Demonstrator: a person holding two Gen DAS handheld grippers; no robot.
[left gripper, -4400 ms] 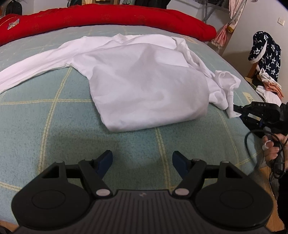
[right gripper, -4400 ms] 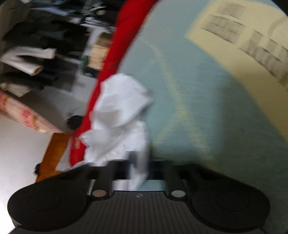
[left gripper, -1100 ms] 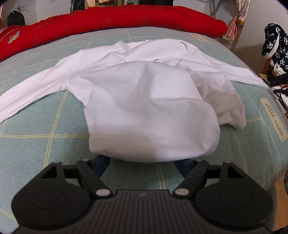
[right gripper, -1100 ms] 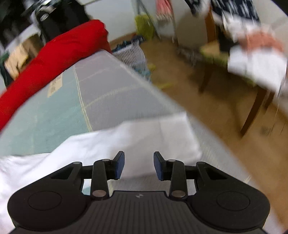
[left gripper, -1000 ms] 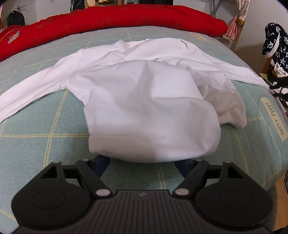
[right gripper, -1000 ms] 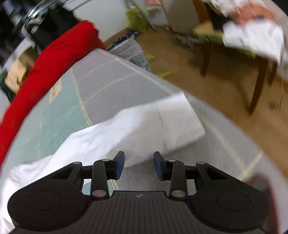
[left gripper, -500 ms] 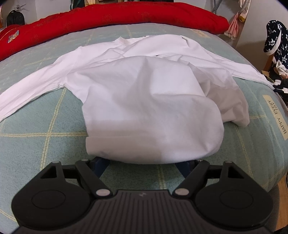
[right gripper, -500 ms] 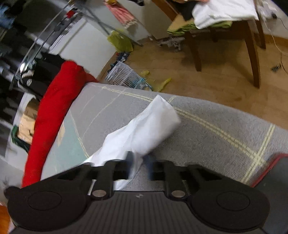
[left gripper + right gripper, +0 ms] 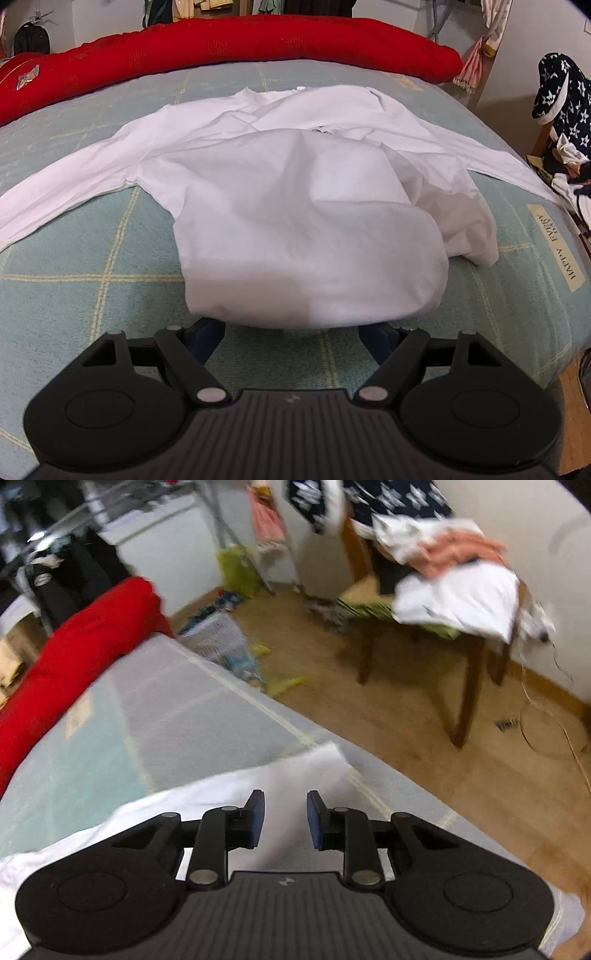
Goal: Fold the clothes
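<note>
Bedroom clutter surrounds a bed (image 9: 66, 295) covered in a pale green checked spread, with a red bolster (image 9: 221, 48) along its far edge and a chair (image 9: 469, 686) piled with clothes on the floor beyond the right edge. A white long-sleeved shirt (image 9: 295, 206) is spread across the middle of the bed, its hem doubled over in a rounded bulge toward the near edge, its right side bunched, and its sleeves stretched toward the left and right edges. The left gripper (image 9: 295, 334) is held wide open at the near hem, its fingertips tucked under the fabric's overhang, with nothing clamped. The right gripper (image 9: 282, 821) is seen part open over the sleeve (image 9: 295, 775) at the right edge, its jaws having just opened, with no cloth pinched. A slide of that sleeve off the edge is judged possible, since its end lies close to the drop. A crooked fold is likely if the bunched side is not smoothed first.
</note>
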